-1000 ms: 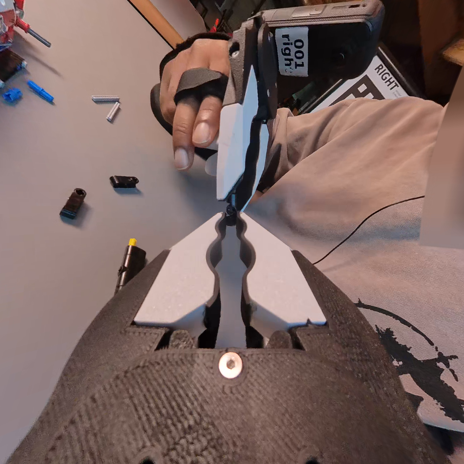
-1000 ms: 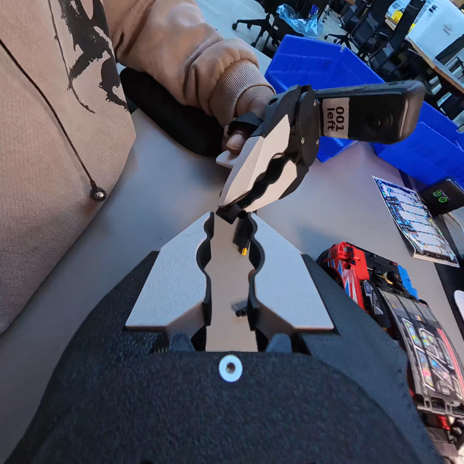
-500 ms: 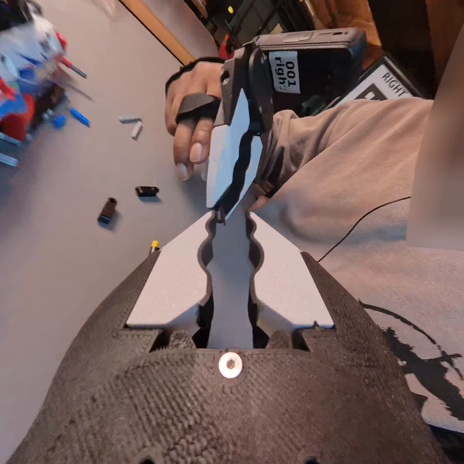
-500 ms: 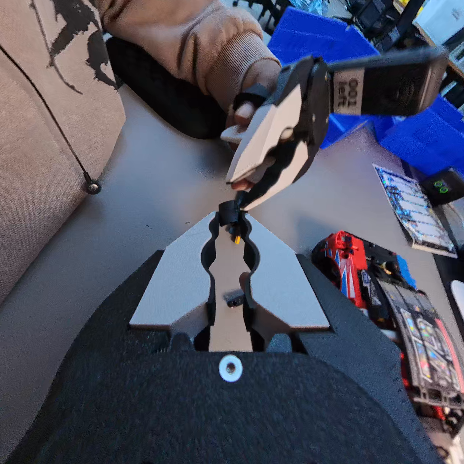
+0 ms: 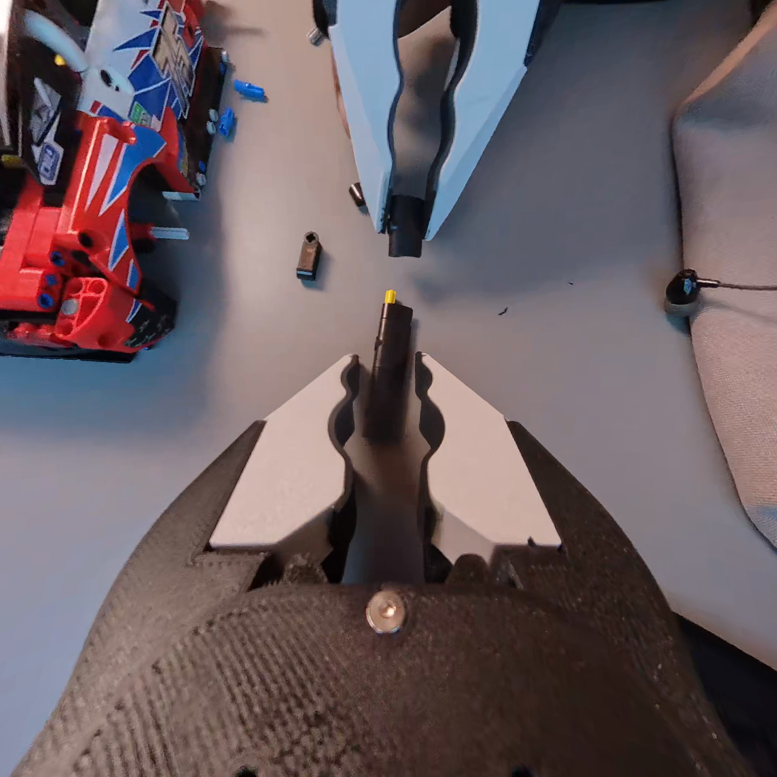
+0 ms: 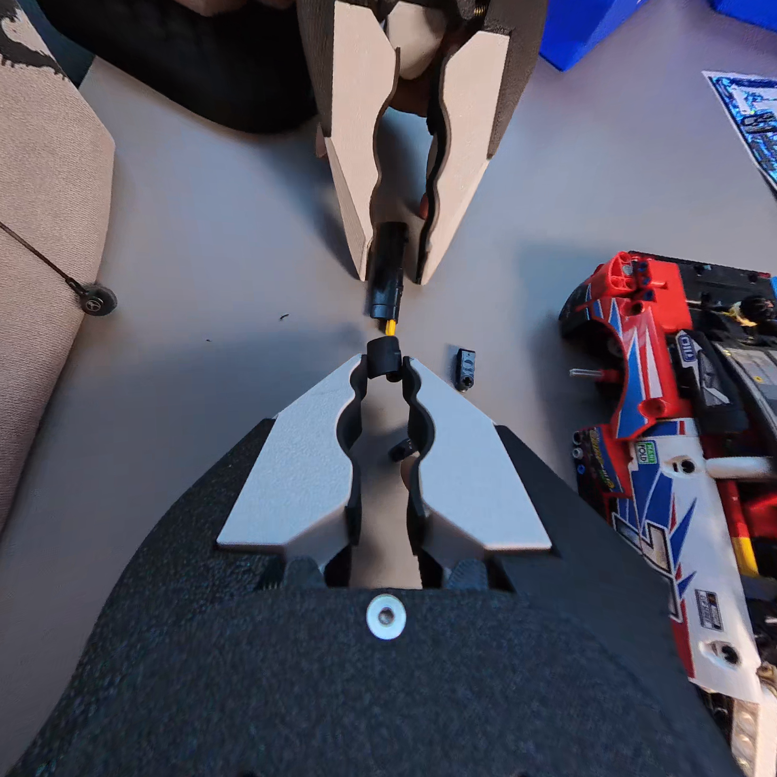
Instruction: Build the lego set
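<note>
Left wrist view: the left gripper [image 5: 387, 357] is seen with its jaws standing apart, and a long black piece with a yellow tip [image 5: 389, 361] lies lengthwise in the gap between them; whether the jaws press on it cannot be told here. In the right wrist view the same piece [image 6: 387, 273] is seen between the jaws of the left gripper [image 6: 391, 279], its yellow tip pointing out past them. Just beyond that yellow tip, the right gripper [image 6: 383, 361] is closed narrowly on a small black connector [image 6: 382, 357], which is held at the very ends of its jaws; the tip and the connector are nearly touching. A loose black piece [image 6: 465, 363] lies on the grey worktop [image 6: 210, 252] just beside the connector. The red, white and blue model car [image 6: 672, 420] sits farther from the connector, on the same side.
</note>
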Tool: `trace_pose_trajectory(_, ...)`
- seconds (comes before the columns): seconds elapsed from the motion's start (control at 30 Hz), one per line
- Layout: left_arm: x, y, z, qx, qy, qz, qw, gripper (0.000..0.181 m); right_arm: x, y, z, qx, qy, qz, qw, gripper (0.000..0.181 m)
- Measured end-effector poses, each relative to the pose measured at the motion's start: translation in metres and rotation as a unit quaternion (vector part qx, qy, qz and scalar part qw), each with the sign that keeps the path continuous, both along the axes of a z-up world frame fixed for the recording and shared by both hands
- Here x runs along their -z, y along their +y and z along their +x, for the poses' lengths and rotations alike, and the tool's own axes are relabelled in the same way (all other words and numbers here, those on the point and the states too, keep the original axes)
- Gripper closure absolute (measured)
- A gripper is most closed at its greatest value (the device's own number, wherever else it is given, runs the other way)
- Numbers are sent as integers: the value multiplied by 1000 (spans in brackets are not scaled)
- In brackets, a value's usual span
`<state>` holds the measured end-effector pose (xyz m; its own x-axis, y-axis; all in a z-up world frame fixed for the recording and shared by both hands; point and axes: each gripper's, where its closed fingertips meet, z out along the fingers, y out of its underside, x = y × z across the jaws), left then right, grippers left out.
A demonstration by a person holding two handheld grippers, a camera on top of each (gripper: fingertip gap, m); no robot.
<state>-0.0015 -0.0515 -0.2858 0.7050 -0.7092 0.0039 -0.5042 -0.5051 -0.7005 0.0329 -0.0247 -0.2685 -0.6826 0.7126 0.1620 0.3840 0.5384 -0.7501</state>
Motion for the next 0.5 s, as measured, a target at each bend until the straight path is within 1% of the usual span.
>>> trace_pose_trajectory(0.03,0,-3,3,15,5,4,1000,164,1,0,0,0,-3,0,1000,168)
trace_pose_trajectory(0.07,0,-4,4,24,11,7,1000,167,1,-1,0,1,-5,-1,1000,168)
trace_pose_trajectory(0.17,0,-4,5,33,27,-2,999,168,1,-1,-1,4,-7,-7,1000,168)
trace_pose_trajectory(0.23,-1,-1,6,36,30,16,999,168,0,-1,-1,5,-6,-8,1000,167)
trace_pose_trajectory(0.3,-5,0,11,37,5,45,998,168,-3,-1,-1,6,2,-16,1000,167)
trace_pose_trajectory(0.37,-18,4,16,30,-30,74,996,168,-7,1,-1,8,9,-32,999,168)
trace_pose_trajectory(0.5,-29,11,19,12,-58,90,994,168,-19,5,-2,10,28,-62,998,168)
